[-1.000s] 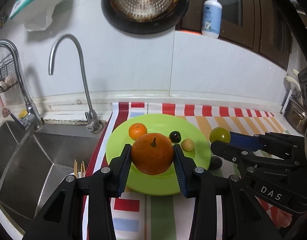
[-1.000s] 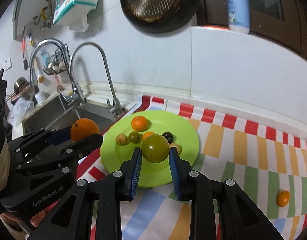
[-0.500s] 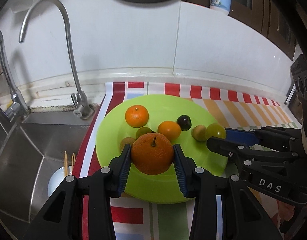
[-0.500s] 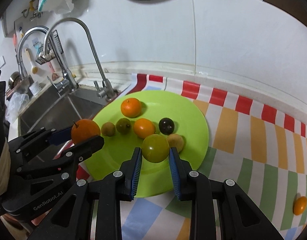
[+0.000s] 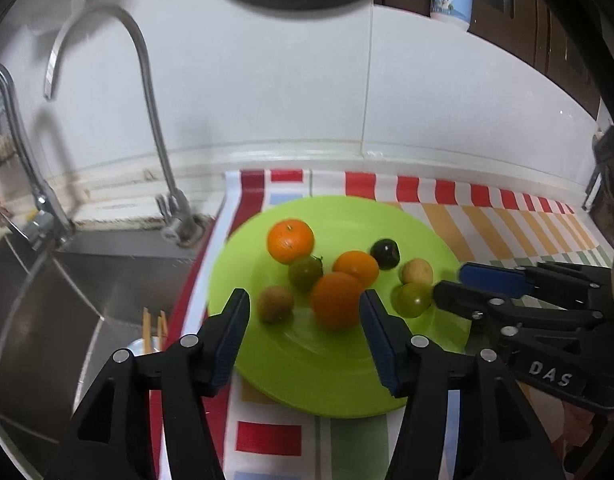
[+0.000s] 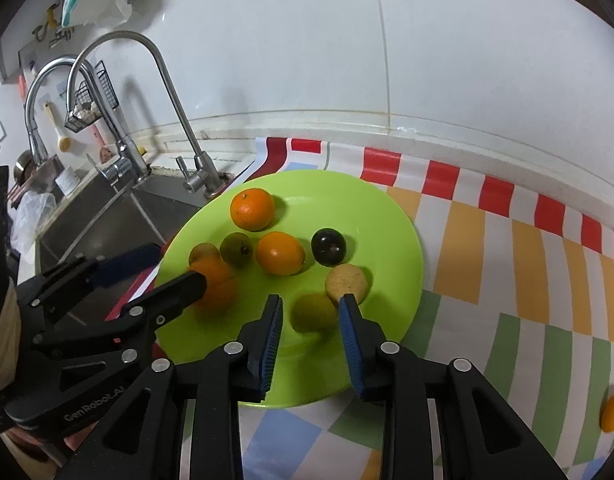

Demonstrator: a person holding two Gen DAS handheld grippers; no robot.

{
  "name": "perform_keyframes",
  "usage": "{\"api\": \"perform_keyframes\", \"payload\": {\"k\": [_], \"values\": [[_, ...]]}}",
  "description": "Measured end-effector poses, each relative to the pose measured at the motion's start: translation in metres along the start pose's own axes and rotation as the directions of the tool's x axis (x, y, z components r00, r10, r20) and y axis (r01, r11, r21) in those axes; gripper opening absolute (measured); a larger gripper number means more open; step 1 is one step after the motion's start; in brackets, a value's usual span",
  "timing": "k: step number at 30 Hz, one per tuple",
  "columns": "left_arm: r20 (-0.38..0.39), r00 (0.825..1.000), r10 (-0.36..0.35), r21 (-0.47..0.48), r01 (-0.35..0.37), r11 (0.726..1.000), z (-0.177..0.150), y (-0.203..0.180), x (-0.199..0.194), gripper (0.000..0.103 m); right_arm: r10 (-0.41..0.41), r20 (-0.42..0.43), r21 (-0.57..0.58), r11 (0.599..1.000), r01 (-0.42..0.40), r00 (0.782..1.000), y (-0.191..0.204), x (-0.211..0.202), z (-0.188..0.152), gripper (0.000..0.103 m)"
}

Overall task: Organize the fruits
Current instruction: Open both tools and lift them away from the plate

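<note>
A lime-green plate point(image 5: 327, 380) point(image 6: 379, 216) on the striped cloth holds several small fruits. My left gripper point(image 5: 303, 320) point(image 6: 183, 264) hovers low over its near side, jaws opening. The big orange point(image 5: 335, 300) point(image 6: 217, 284) lies blurred on the plate between them, beside the right pad and clear of the left one. My right gripper point(image 6: 311, 320) point(image 5: 451, 282) is just right of it, jaws barely parted and opening. A green fruit point(image 6: 313, 314) point(image 5: 413, 300) rests on the plate at its fingertips, with a gap to the left pad.
A steel sink point(image 5: 67, 300) with two taps point(image 5: 155, 140) lies left of the plate, with a cup of chopsticks point(image 5: 153, 328) inside. One small orange fruit point(image 6: 613, 410) sits on the striped cloth point(image 6: 507, 260) far right. White tiled wall behind.
Both grippers came down over the plate, then their jaws parted. The big orange and the green fruit left the pads and now lie on the plate.
</note>
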State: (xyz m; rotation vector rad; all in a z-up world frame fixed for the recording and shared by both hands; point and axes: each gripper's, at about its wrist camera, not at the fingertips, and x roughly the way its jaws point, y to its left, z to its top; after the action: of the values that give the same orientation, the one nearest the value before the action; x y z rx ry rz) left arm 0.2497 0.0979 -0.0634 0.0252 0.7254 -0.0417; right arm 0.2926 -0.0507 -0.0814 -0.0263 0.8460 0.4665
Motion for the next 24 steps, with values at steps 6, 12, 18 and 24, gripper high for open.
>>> {"api": "perform_keyframes", "payload": {"k": [6,12,18,24], "values": [[0.036,0.999,-0.006,-0.005,0.006,1.000,0.002,-0.010,-0.029,0.058,-0.033,0.069,0.029,0.999,0.031,0.997,-0.005,-0.037,-0.006,0.037],[0.081,0.996,-0.031,-0.023,0.033,0.999,0.003,-0.024,-0.058,0.060,-0.069,0.130,0.048,0.997,0.063,0.989,-0.009,-0.073,-0.013,0.039],[0.114,0.992,-0.047,-0.042,0.052,0.998,0.003,-0.036,-0.084,0.063,-0.107,0.191,0.055,0.994,0.099,0.976,-0.010,-0.108,-0.021,0.044],[0.129,0.990,-0.047,-0.033,0.052,0.998,-0.001,-0.049,-0.098,0.066,-0.157,0.234,0.072,0.987,0.144,0.960,-0.012,-0.136,-0.034,0.053]]}}
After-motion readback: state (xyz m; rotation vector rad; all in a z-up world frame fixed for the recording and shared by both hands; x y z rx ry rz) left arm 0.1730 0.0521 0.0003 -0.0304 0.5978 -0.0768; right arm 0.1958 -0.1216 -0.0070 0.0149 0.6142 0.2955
